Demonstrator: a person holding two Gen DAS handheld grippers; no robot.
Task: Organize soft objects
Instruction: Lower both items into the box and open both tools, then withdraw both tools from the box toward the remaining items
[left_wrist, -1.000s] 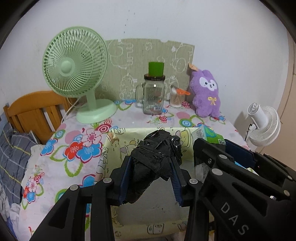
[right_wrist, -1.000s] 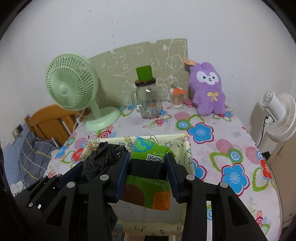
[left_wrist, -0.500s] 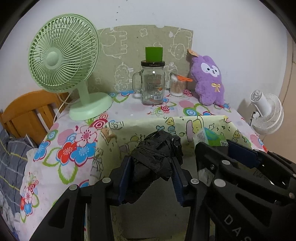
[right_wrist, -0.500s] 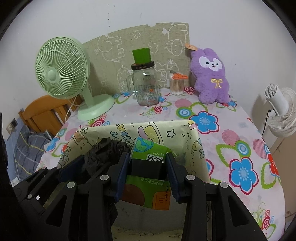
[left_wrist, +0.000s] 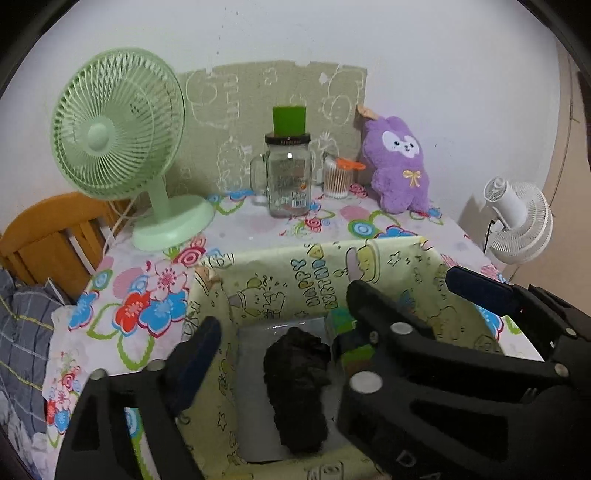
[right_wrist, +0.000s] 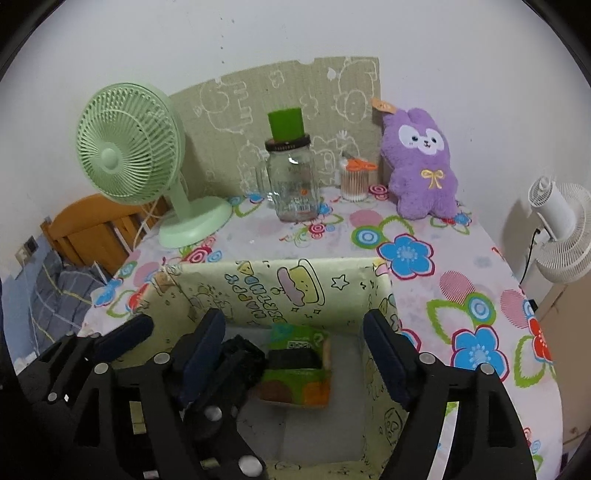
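Both jaws have just sprung apart, nothing between them: the left gripper (left_wrist: 280, 354) hangs released over the black bundle (left_wrist: 297, 387), the right gripper (right_wrist: 295, 350) over the green packet (right_wrist: 295, 365). Both lie on the floor of the fabric box (right_wrist: 295, 291) on the tabletop (right_wrist: 461, 266). The crumpled bundle looks light and squashy, so pinch its middle; the packet looks slick, so grip its flat sides.

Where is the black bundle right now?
In the left wrist view the black bundle lies free on the floor of the cartoon-print box, just left of the green packet.
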